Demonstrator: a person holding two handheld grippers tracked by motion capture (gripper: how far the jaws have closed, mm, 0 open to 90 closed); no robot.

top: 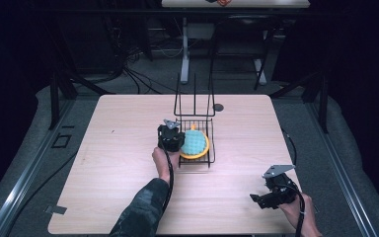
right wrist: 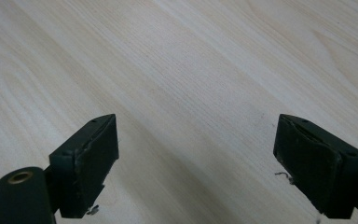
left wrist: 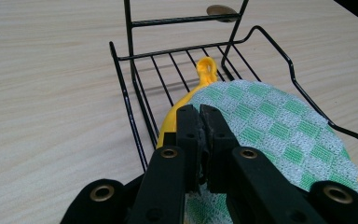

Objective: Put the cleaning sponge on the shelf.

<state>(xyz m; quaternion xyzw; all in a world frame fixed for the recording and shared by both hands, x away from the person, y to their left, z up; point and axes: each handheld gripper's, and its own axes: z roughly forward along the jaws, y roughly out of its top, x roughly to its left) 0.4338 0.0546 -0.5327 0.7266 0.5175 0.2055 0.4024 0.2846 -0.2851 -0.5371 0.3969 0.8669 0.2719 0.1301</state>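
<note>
Left gripper view has the left gripper (left wrist: 199,114) clamped tight on the edge of the yellow-backed green checked pad (left wrist: 279,126), already lying in the wire rack (left wrist: 126,100). Looks mostly done, just letting go left. Right gripper (right wrist: 196,154) idles wide open, empty, over the table (right wrist: 177,60).

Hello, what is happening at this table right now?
A person works with a gripper in each hand. The left gripper is shut on the edge of a round green-checked pad with a yellow rim, which lies in the tray of a black wire rack in the middle of the table. The right gripper hangs open over bare wood near the table's front right corner, holding nothing.
</note>
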